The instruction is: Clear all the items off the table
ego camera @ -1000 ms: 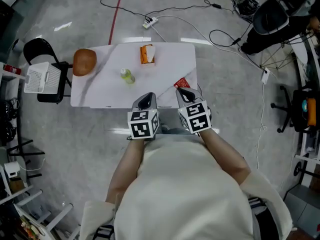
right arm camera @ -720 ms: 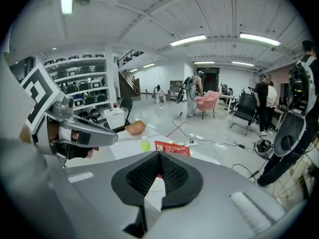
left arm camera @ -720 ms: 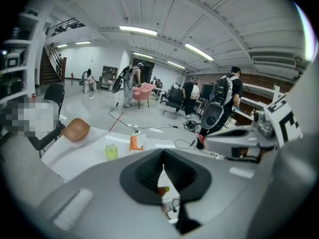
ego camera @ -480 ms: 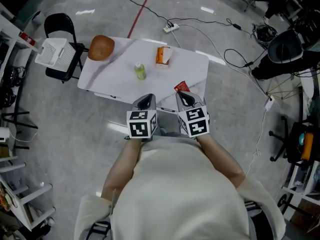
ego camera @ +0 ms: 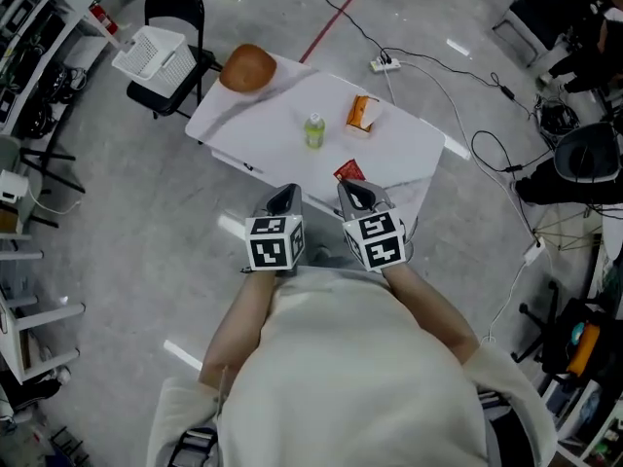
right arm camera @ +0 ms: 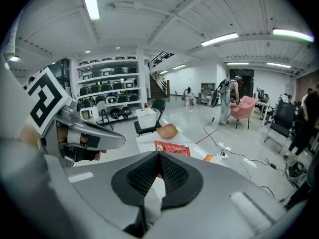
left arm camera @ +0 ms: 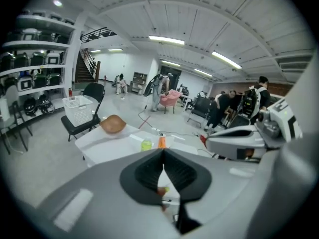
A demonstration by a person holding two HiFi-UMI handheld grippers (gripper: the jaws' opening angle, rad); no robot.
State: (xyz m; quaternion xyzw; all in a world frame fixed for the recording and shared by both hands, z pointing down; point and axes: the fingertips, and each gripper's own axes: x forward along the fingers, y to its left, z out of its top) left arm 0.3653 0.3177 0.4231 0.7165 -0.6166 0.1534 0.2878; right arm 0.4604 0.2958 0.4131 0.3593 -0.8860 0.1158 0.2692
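Head view: the white table (ego camera: 255,140) runs lengthwise from upper left to lower right. At its far left corner sits a brown round object (ego camera: 247,67). Near the middle a green bottle (ego camera: 313,131) stands upright. Just right of it is an orange carton (ego camera: 362,114), its long axis pointing away from the person. A red packet (ego camera: 348,171) lies flat at the near edge. The left gripper (ego camera: 284,196) and right gripper (ego camera: 355,192) are side by side in front of the person's chest, pointing at the table, short of the near edge. Beyond the table's left end, a white basket (ego camera: 153,53) rests on a black chair (ego camera: 181,10).

Left gripper view: the jaws are pressed together with nothing between them. The bottle and carton stand straight ahead beyond the tips, well apart from them.

Right gripper view: the jaws meet in a closed seam, empty. The red packet lies just past them, its long side across the view.
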